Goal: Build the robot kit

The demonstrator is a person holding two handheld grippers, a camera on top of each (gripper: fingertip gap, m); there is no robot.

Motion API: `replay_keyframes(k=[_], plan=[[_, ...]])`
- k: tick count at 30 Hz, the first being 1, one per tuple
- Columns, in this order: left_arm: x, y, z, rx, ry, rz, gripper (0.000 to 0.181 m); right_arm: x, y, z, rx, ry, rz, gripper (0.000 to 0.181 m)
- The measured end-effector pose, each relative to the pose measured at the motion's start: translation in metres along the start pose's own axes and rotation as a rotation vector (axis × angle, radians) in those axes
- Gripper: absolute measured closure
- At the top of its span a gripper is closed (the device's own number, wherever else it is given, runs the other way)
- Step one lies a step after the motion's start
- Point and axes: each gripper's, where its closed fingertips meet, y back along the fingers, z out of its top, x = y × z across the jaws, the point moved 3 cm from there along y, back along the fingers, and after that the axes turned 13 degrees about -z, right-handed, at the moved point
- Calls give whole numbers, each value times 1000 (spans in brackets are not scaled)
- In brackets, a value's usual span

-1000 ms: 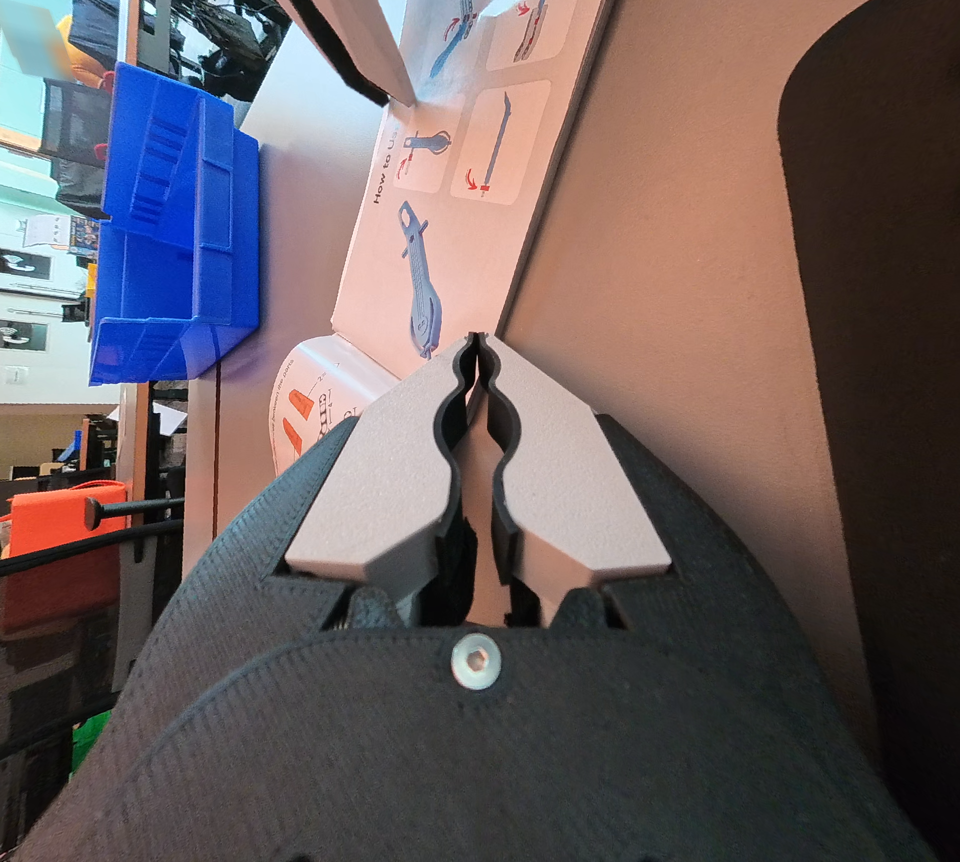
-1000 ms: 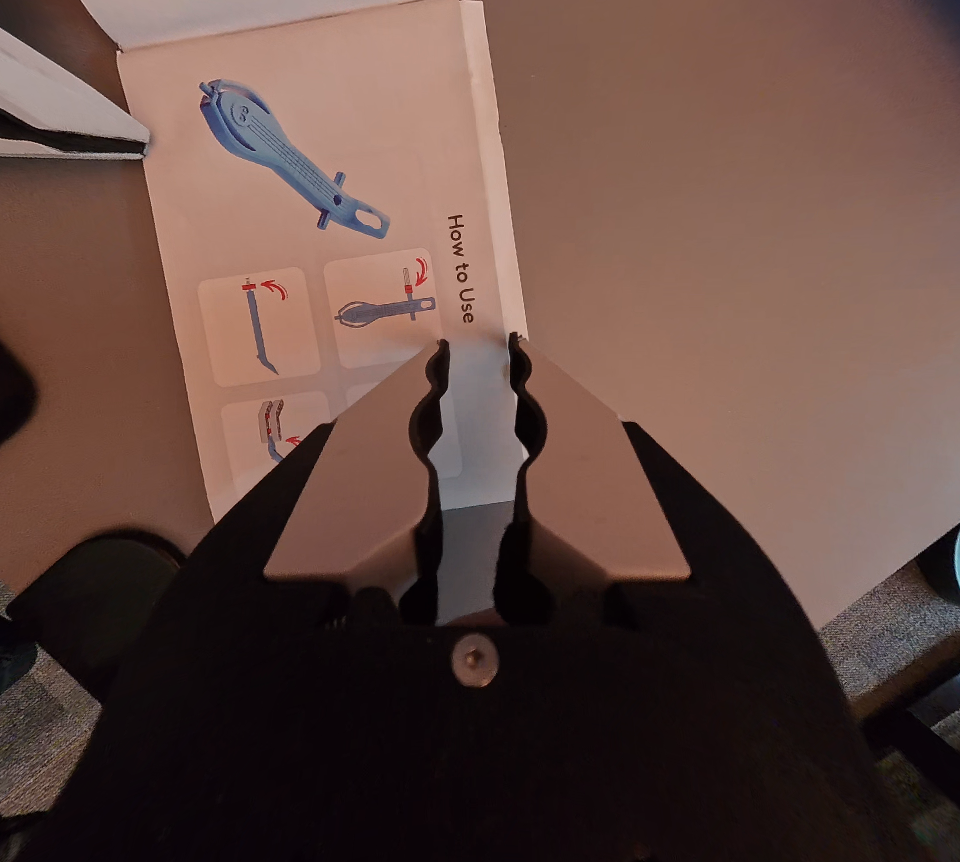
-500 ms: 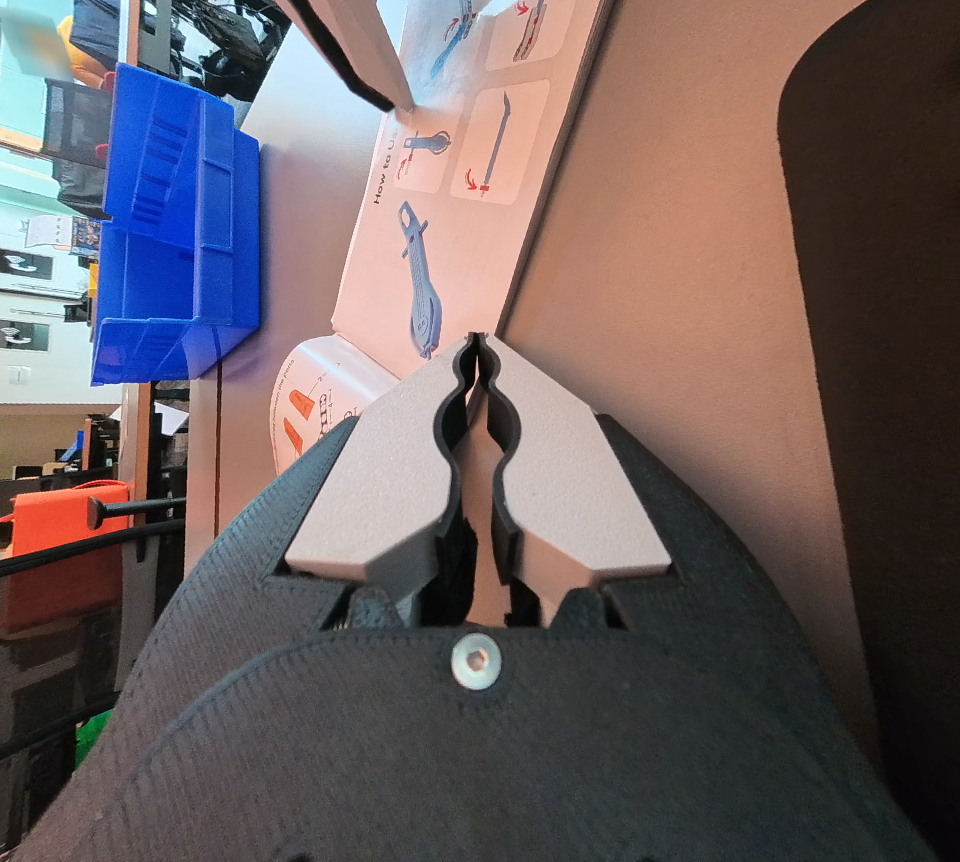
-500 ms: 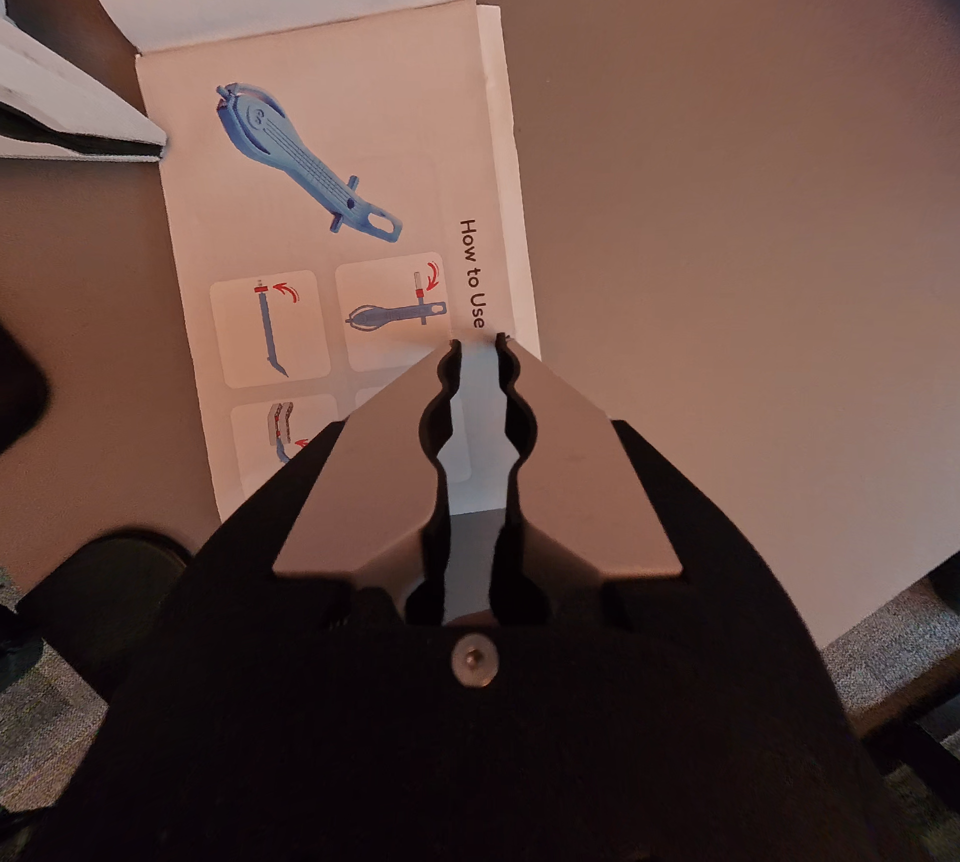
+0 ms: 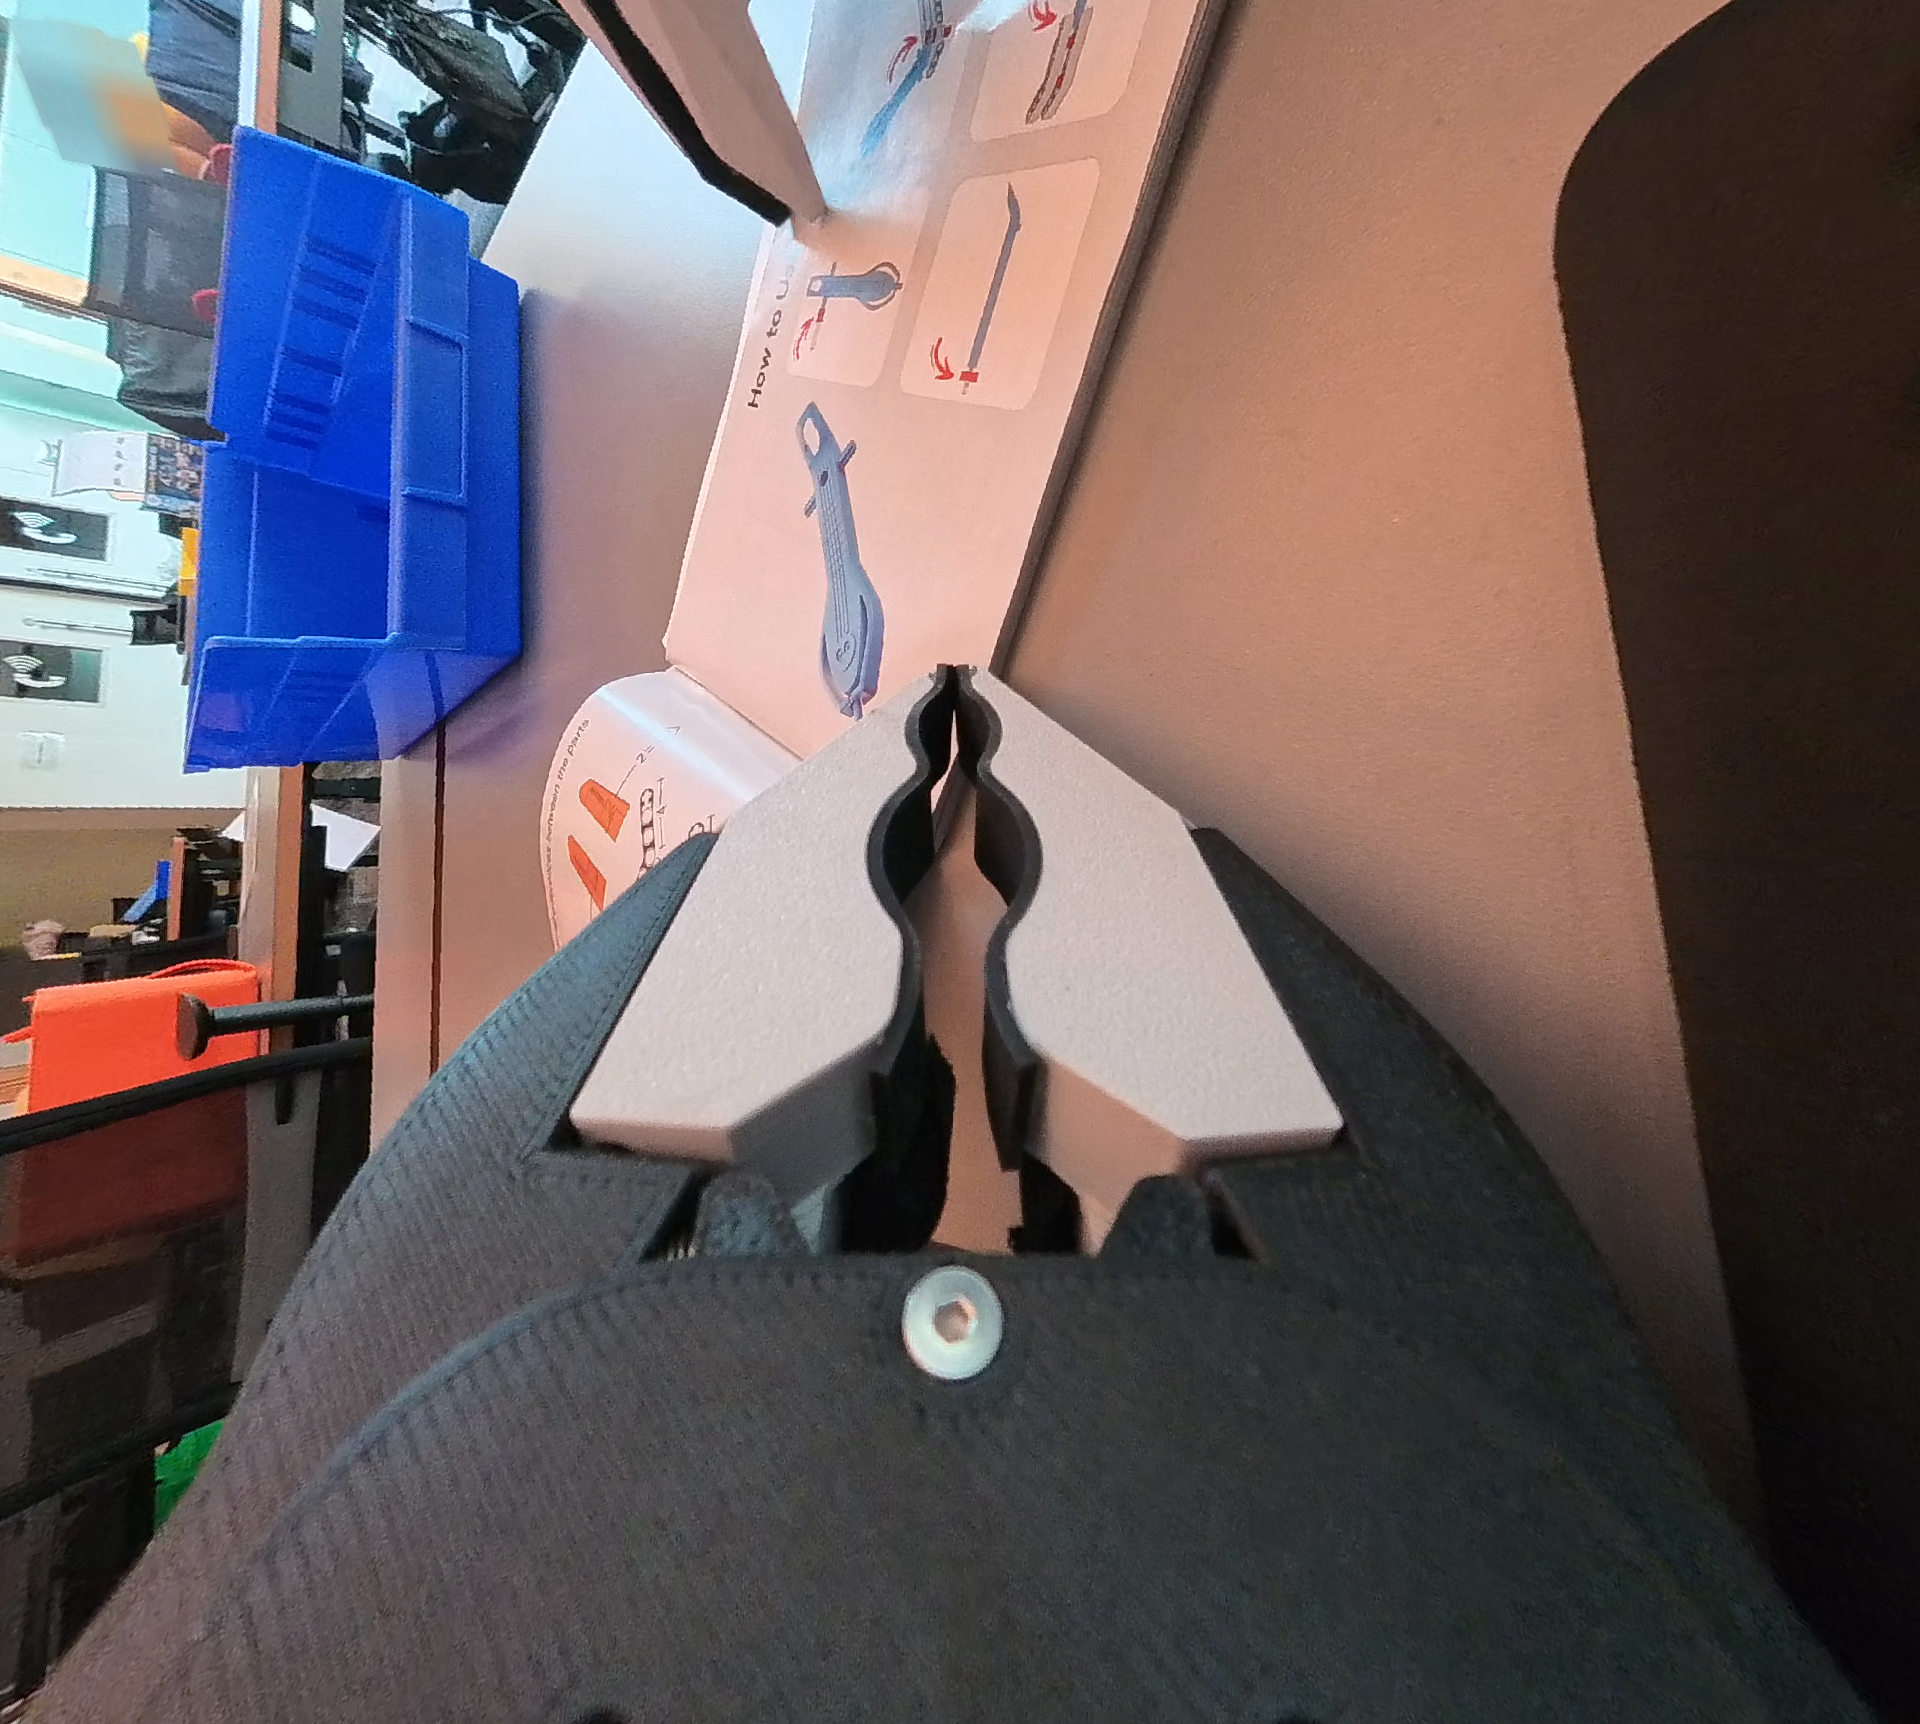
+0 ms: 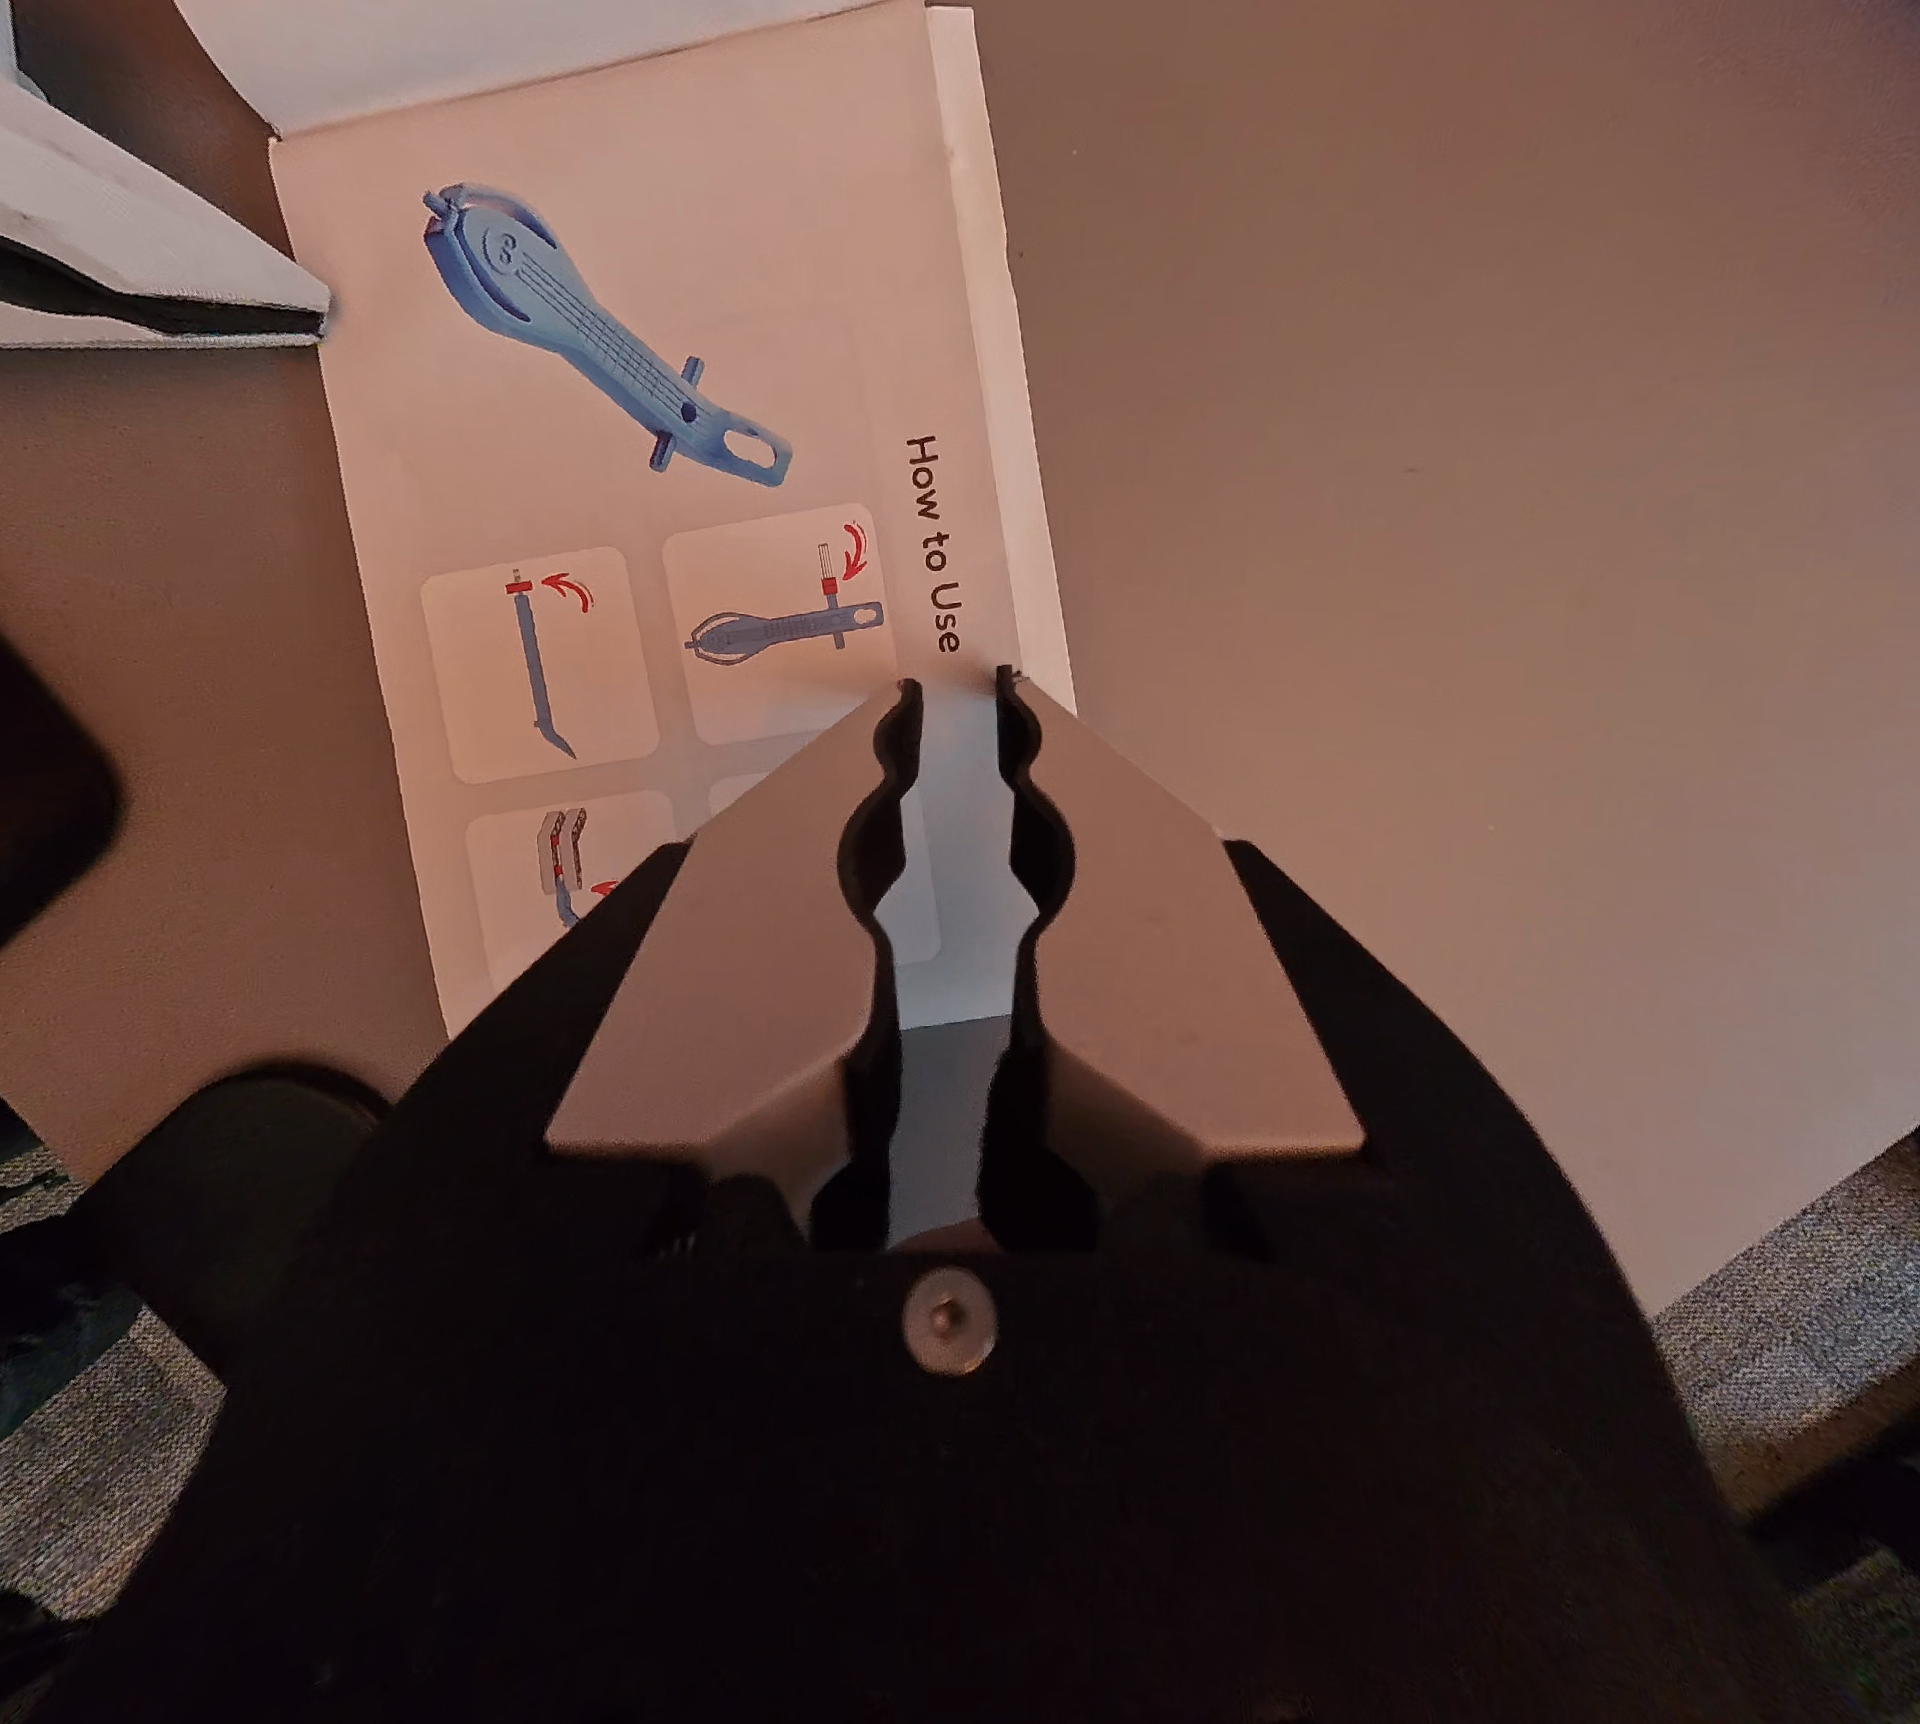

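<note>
Instruction leaflet (image 6: 665, 386) lies flat on the table (image 6: 1455, 427), far page curling up | left gripper (image 5: 954, 675) low, turned sideways, jaws together on the leaflet's near-left corner edge | right gripper (image 6: 958, 682) above its right margin, pointing down, jaws slightly apart, holding nothing | blue bin (image 5: 353, 448) far off | pinch margin only, firmly.

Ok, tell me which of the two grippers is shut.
The left gripper: its tips meet at the edge of the leaflet. The right gripper shows a clear gap between its tips.
</note>
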Motion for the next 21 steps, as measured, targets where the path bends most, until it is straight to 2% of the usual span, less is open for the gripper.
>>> replay_keyframes(k=[11,15,21], plan=[[1,0,0,0,0,0,181,0,0,0,-4,8,-2,172],[1,0,-1,0,-2,1,181,-5,0,-1,4,-8,-26,159],[1,0,-1,0,-2,1,181,-3,0,-2,6,-12,-9,162]])
